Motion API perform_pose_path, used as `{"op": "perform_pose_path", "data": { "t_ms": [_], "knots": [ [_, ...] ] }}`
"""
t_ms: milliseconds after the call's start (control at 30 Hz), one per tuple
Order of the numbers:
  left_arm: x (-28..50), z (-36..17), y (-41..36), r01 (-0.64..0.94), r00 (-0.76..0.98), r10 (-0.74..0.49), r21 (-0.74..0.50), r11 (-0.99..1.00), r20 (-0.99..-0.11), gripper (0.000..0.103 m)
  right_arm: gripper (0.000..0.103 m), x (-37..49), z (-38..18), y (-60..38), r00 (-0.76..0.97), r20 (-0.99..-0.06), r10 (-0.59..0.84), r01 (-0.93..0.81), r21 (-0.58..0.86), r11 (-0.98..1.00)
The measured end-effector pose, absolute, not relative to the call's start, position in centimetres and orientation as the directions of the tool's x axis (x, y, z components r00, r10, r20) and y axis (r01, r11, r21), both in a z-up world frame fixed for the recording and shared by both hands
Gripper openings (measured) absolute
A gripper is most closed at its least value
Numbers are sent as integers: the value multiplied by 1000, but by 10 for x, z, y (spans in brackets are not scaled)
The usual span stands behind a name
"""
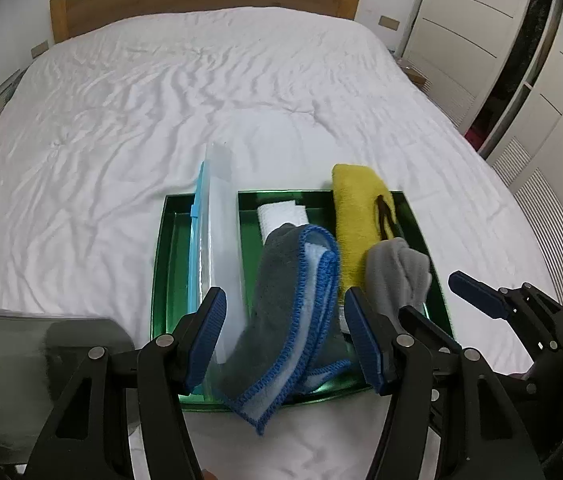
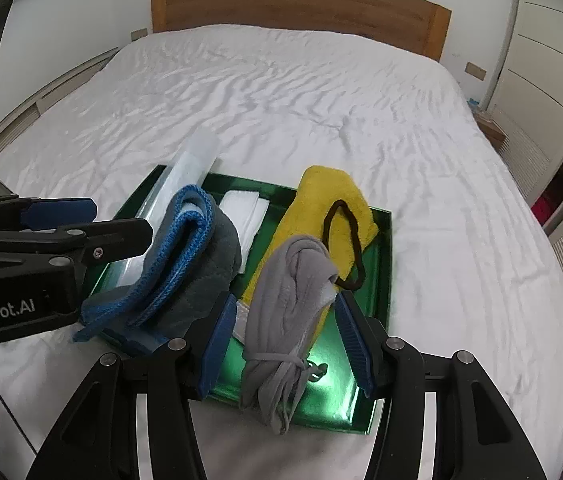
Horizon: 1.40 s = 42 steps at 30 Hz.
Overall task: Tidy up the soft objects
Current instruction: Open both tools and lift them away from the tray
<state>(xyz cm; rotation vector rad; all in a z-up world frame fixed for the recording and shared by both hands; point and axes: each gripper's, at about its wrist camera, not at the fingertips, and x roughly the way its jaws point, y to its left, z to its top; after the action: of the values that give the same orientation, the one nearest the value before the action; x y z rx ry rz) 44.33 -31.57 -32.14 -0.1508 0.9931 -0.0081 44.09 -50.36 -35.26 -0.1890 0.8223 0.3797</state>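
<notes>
A green tray [image 1: 169,240] [image 2: 381,280] lies on the white bed. In it are a clear zip bag with a blue edge [image 1: 217,240] [image 2: 185,176], a folded white cloth [image 1: 279,216] [image 2: 245,208], a grey cloth with blue trim [image 1: 293,304] [image 2: 193,256], a yellow towel [image 1: 357,208] [image 2: 321,200] with a dark hair band [image 1: 383,216] [image 2: 345,240], and a rolled light grey garment [image 1: 397,276] [image 2: 289,320]. My left gripper [image 1: 285,344] [image 2: 93,224] is open around the blue-trimmed cloth. My right gripper [image 2: 281,348] [image 1: 477,296] is open around the grey garment.
The white bed sheet [image 1: 161,100] [image 2: 281,92] spreads wide behind the tray, with a wooden headboard [image 1: 201,4] [image 2: 301,4] at the back. White wardrobe doors [image 1: 481,20] stand on the right. The tray sits near the bed's front edge.
</notes>
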Motion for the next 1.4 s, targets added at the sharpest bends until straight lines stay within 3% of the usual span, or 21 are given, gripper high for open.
{"op": "perform_pose_path", "data": {
  "t_ms": [733,1400],
  "knots": [
    [316,-272,-332,96,550,-234,-217,971,-802,55,52,302,-289,-519,669,-736,108,-256,-91,962],
    [214,-270,-211,160,536,-256,-201,966,-805,55,52,171,-266,-404,675,-726,128,-226,-38,973]
  ]
}}
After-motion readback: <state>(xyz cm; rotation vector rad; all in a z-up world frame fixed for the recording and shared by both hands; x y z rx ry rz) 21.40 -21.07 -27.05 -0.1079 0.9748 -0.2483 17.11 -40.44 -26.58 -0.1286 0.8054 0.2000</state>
